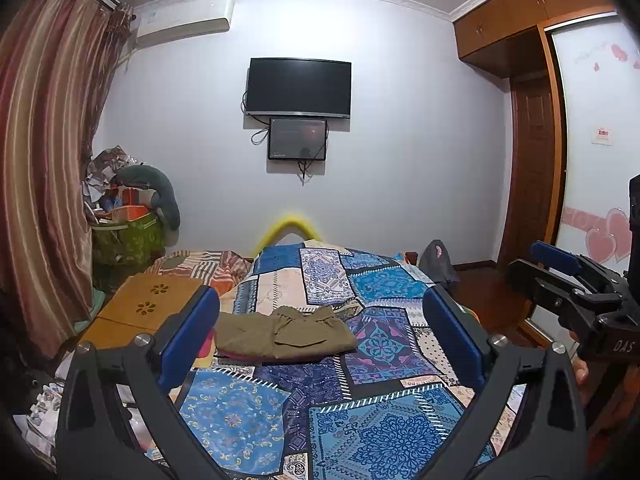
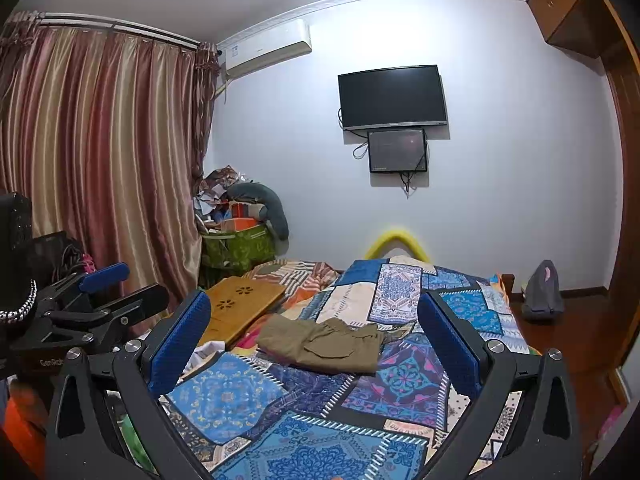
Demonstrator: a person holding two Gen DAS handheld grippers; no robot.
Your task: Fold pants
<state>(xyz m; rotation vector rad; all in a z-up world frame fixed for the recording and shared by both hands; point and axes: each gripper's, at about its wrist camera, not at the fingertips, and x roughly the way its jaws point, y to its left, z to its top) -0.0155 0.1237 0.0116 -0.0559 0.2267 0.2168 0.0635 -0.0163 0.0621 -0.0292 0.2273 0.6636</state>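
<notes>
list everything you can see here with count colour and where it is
pants: 1, olive, folded on the bed
bedspread: 1, blue patchwork, covering the bed
wooden lap table: 1, tan, left edge of the bed
television: 1, black, on the wall
small screen: 1, black, under the television
air conditioner: 1, white, high on the wall
curtain: 1, striped red-gold, left
left gripper: 1, black, blue fingers, open, empty
right gripper: 1, same, open, empty
</notes>
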